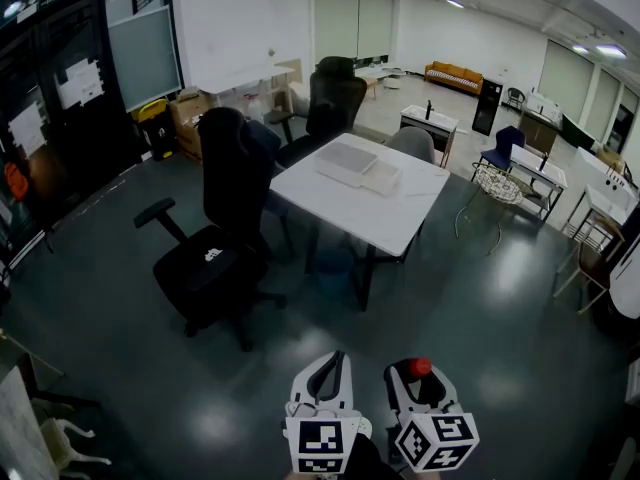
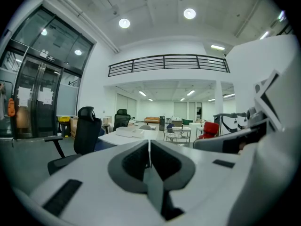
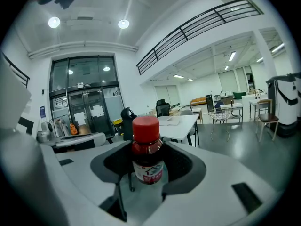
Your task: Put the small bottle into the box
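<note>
Count: one small bottle [image 3: 146,150], clamped in right gripper [image 3: 147,166]; left gripper [image 2: 149,149] closed, empty.

I could read no word or number anywhere. The white label [image 3: 149,170] on the small bottle [image 3: 146,147] bore a dark emblem and print too small for me to make out. The paper sheets [image 3: 97,111] on the glass doors [image 3: 84,102] were likewise illegible, and the black chair [image 1: 235,168] showed only a blurred white mark on its seat.
</note>
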The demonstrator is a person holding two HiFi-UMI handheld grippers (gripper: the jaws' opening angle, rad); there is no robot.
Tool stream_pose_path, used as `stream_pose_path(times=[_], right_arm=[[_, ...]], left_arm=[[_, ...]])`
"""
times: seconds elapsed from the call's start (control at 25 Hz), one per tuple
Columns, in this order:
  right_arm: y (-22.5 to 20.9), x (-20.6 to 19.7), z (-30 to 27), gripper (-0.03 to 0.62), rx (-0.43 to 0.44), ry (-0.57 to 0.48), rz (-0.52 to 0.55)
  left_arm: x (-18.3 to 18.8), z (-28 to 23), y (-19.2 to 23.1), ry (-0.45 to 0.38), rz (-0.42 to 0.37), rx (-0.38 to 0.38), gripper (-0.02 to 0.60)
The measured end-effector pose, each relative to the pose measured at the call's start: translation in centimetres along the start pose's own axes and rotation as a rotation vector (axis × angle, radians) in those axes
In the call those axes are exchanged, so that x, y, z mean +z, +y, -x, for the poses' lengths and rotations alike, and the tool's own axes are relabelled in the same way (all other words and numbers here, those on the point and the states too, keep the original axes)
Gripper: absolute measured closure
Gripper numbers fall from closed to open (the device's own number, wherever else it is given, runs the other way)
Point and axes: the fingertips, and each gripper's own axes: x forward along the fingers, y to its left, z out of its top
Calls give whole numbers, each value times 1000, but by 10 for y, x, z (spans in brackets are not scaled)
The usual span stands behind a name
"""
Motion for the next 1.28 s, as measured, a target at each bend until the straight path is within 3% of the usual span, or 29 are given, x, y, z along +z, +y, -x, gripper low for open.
stream_pose_path(times=[0.56,1.28], right_arm=[[-85,80,-112,365,66,-24,25],[-135,104,-221,365,69,11,-2]], left_arm=[[47,-148,-9,-27,2,45,558],[50,-272,14,17,12,38,558]])
